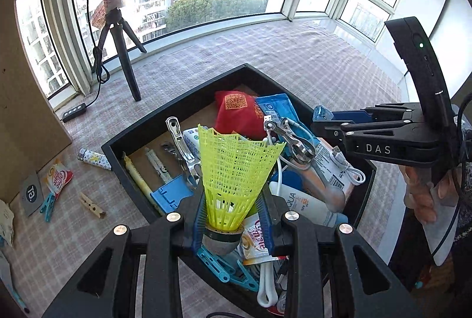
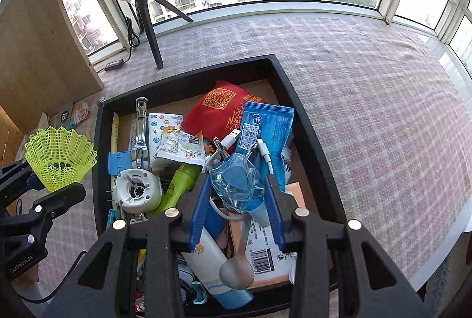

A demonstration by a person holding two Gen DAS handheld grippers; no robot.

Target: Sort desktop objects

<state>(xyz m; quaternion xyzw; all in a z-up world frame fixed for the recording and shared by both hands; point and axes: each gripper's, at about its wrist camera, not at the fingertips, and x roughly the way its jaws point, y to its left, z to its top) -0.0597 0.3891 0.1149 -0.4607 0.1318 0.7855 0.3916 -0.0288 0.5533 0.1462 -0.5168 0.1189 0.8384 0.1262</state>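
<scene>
The left tongs (image 1: 231, 225) grasp a yellow shuttlecock (image 1: 233, 173) by its cork, above the near-left edge of the black tray (image 2: 312, 138). The right tongs (image 2: 237, 191) clench a crinkled clear-blue wrapper (image 2: 237, 183) over the tray's clutter.

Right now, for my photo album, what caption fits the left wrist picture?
Left gripper holds a yellow shuttlecock above a cluttered black tray on a checked cloth.
</scene>
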